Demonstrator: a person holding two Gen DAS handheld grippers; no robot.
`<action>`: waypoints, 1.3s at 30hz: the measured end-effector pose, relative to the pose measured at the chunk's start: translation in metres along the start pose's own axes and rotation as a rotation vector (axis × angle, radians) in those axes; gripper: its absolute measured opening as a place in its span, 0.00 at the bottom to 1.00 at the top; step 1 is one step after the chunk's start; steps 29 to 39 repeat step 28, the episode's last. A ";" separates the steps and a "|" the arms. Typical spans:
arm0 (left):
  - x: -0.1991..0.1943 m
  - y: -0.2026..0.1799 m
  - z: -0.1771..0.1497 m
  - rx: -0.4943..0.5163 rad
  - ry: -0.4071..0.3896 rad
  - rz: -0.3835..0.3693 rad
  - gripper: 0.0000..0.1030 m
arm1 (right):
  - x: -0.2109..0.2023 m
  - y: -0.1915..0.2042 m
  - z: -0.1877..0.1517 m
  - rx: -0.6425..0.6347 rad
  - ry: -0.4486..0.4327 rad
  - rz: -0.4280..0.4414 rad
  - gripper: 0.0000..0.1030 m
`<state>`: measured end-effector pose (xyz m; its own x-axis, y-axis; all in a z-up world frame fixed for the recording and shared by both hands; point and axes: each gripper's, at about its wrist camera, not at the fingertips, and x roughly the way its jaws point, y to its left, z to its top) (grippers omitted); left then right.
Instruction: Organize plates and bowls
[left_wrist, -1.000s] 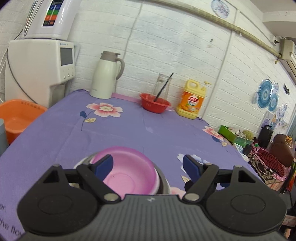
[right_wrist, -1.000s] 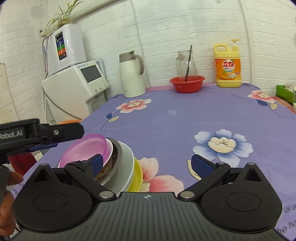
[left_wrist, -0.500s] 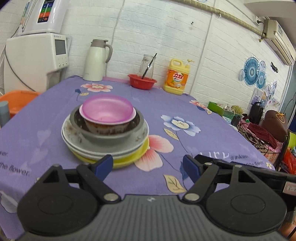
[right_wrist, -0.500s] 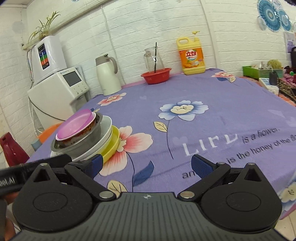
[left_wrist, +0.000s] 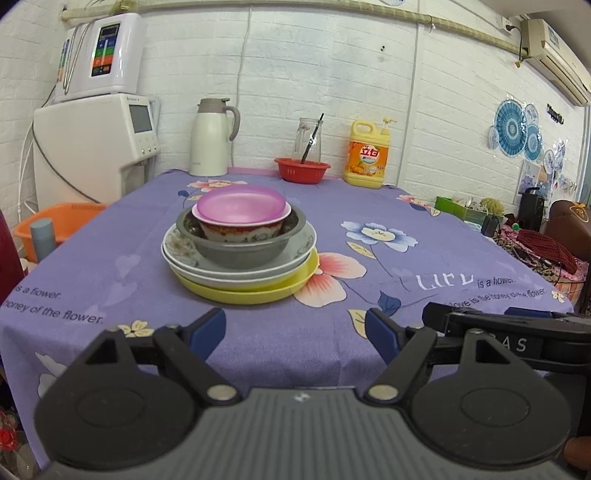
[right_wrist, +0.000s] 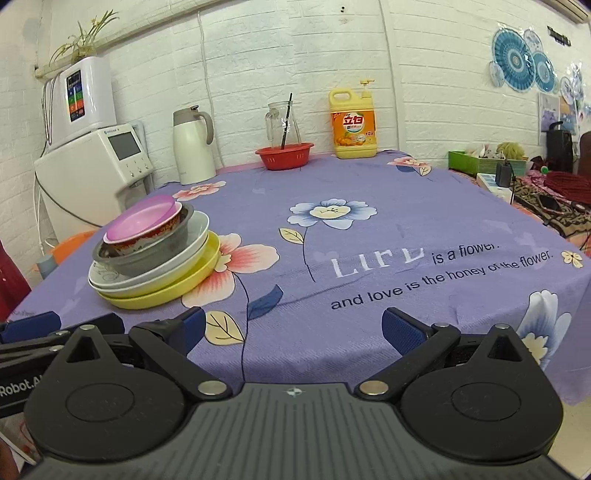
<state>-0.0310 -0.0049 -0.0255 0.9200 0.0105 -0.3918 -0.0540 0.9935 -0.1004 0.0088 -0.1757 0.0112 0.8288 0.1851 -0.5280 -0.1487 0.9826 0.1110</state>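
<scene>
One stack stands on the purple flowered tablecloth (left_wrist: 369, 206): a yellow plate (left_wrist: 258, 290) at the bottom, a white patterned plate (left_wrist: 177, 247), a grey metal bowl (left_wrist: 240, 253), a red-patterned bowl (left_wrist: 240, 230) and a pink bowl (left_wrist: 242, 205) on top. The stack shows in the right wrist view too, with the pink bowl (right_wrist: 144, 218) uppermost. My left gripper (left_wrist: 295, 330) is open and empty, near the table's front edge, short of the stack. My right gripper (right_wrist: 293, 328) is open and empty, to the right of the stack.
At the back stand a white thermos jug (left_wrist: 210, 138), a red basket (left_wrist: 302, 170) with a glass jar, and a yellow detergent bottle (left_wrist: 367, 155). A white water dispenser (left_wrist: 92, 147) and an orange basin (left_wrist: 62, 225) are left of the table. Clutter lies at the right.
Both grippers have pulled back from the stack toward the table's front edge. The pink bowl, between the left gripper's fingers a second ago, now rests on top of the stack.
</scene>
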 end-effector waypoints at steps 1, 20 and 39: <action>0.001 -0.002 0.000 0.004 0.006 0.007 0.76 | 0.001 0.000 -0.001 -0.003 0.000 -0.008 1.00; 0.002 -0.002 -0.001 0.034 0.014 0.076 0.76 | -0.007 -0.009 -0.006 0.051 -0.012 0.037 1.00; 0.000 -0.003 -0.002 0.045 0.001 0.081 0.75 | -0.008 -0.008 -0.006 0.053 -0.011 0.056 1.00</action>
